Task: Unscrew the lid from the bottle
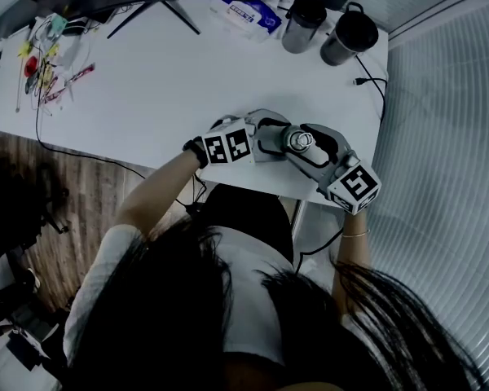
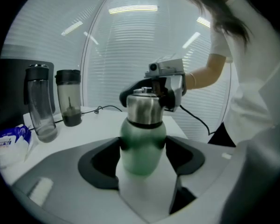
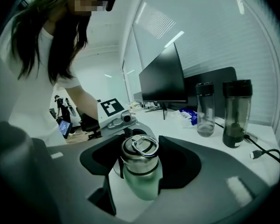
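Observation:
A green bottle point(image 2: 142, 146) with a steel lid point(image 2: 144, 108) stands upright near the white table's point(image 1: 163, 88) front edge. My left gripper point(image 2: 143, 155) is shut on the green body, a pad pressing each side. My right gripper point(image 3: 140, 164) comes from the opposite side, higher up, and is shut on the lid point(image 3: 139, 153), whose ring handle lies flat on top. From the head view the lid point(image 1: 298, 142) shows between the left gripper point(image 1: 284, 142) and the right gripper point(image 1: 308, 147). The bottle's base is hidden.
Two dark-lidded tumblers point(image 1: 301, 23) point(image 1: 349, 37) stand at the table's far right corner beside a blue tissue pack point(image 1: 248, 13) and a loose cable point(image 1: 367, 80). A monitor point(image 3: 163, 78) stands at the back. Small clutter point(image 1: 45, 63) lies far left.

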The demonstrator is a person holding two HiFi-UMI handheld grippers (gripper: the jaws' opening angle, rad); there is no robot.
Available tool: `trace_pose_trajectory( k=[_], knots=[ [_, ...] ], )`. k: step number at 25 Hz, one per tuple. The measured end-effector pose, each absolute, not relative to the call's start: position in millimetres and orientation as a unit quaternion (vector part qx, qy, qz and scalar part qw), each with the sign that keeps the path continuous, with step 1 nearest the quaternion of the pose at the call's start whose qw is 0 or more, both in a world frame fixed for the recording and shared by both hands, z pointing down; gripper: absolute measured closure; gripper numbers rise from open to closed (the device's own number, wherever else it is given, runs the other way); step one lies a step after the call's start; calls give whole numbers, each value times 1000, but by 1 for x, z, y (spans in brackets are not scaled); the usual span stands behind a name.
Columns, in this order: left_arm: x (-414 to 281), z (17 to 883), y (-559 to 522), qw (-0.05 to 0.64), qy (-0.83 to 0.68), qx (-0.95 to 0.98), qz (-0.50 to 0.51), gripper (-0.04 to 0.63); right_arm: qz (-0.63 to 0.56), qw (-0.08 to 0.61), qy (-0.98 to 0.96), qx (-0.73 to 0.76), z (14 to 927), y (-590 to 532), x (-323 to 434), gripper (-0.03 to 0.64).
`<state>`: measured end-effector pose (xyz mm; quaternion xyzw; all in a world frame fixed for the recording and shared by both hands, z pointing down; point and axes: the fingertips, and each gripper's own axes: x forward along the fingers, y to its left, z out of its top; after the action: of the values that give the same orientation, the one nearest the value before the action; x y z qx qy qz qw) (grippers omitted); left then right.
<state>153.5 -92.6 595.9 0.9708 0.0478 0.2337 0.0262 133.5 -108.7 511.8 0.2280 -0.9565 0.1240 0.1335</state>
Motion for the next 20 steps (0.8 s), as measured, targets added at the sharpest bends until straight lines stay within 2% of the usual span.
trace_pose_trajectory(
  k=[13, 20],
  knots=[
    [145, 593, -92, -27, 208, 932, 295, 239, 137, 192, -972, 13, 520, -100, 122, 359],
    [143, 596, -92, -18, 179, 940, 291, 242, 166, 195, -964, 76, 524, -98, 123, 357]
  ],
)
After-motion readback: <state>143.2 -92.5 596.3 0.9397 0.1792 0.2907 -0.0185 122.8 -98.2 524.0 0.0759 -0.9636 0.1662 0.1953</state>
